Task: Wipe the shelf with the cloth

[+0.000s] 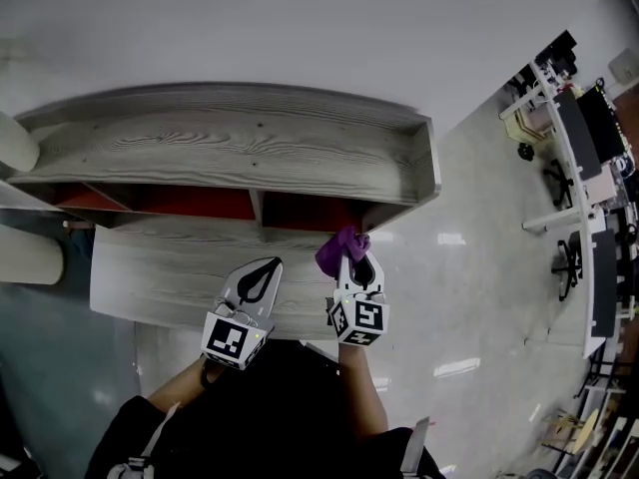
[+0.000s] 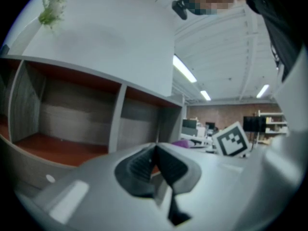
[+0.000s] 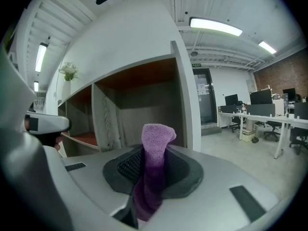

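A grey wood-grain shelf unit [image 1: 250,143] with red-floored compartments stands against the wall; its lower ledge [image 1: 160,277] juts toward me. My right gripper [image 1: 361,267] is shut on a purple cloth [image 1: 341,248], held just before the right compartment [image 1: 305,211]. In the right gripper view the cloth [image 3: 153,170] stands up between the jaws, with the compartment [image 3: 144,112] beyond. My left gripper [image 1: 262,279] hovers over the ledge with its jaws closed and empty. In the left gripper view my left gripper [image 2: 155,159] faces the open compartments [image 2: 72,124].
The shelf's flat top [image 1: 300,128] has a raised rim. A small plant [image 2: 50,11] stands on the top. To the right lies shiny floor [image 1: 469,267], with office desks and chairs [image 1: 584,168] farther off. White round objects [image 1: 25,252] sit at the left edge.
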Action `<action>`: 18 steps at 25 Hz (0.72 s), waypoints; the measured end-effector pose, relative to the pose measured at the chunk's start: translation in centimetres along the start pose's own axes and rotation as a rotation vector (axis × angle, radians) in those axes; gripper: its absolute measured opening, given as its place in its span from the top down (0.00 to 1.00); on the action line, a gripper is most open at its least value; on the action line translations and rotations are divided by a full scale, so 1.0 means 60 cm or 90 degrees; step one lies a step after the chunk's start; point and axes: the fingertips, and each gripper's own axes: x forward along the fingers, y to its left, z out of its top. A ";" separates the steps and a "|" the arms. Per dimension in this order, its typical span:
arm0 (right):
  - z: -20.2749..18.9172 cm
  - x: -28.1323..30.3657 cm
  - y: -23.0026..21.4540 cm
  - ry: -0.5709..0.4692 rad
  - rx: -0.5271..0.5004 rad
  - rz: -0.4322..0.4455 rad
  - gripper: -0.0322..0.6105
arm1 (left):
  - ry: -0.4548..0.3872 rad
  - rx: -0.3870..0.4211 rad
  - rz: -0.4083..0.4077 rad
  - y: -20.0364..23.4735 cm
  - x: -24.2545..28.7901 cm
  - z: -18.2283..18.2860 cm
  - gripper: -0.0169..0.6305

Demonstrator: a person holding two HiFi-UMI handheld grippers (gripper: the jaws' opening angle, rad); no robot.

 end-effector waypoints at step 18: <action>-0.050 0.111 -0.053 0.086 -0.035 -0.066 0.84 | 0.027 -0.037 -0.033 0.021 0.033 -0.017 0.97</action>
